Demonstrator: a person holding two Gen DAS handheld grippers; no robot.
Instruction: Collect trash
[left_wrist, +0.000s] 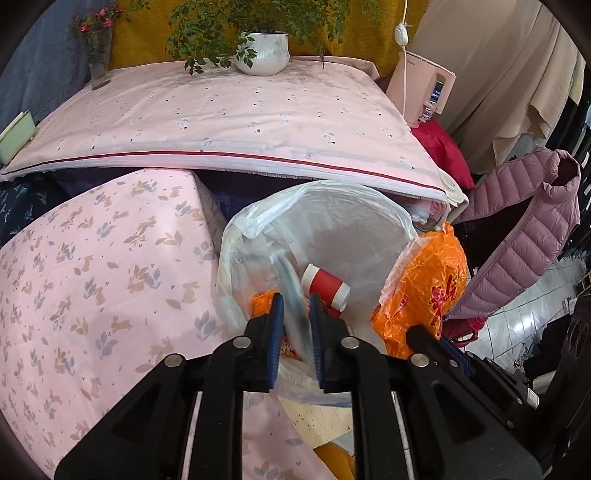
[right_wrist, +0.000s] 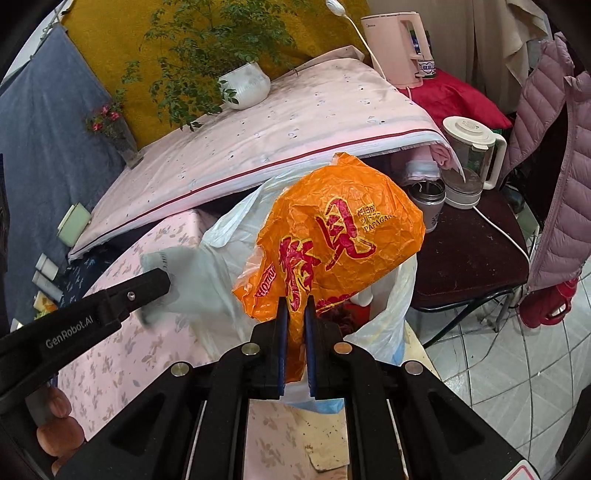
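The right tool (right_wrist: 295, 332) gripped the orange wrapper (right_wrist: 332, 240) above the trash bag (left_wrist: 325, 229); the left tool (left_wrist: 297, 325) pinched the bag's rim. Better to release only when well inside.

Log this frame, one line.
left gripper: shut on clear wrapper | right gripper: shut on orange bag | over bin liner

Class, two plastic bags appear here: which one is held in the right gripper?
The crumpled orange bag with red lettering, pinched by the right gripper. The other, the clear bin liner, is colourless.
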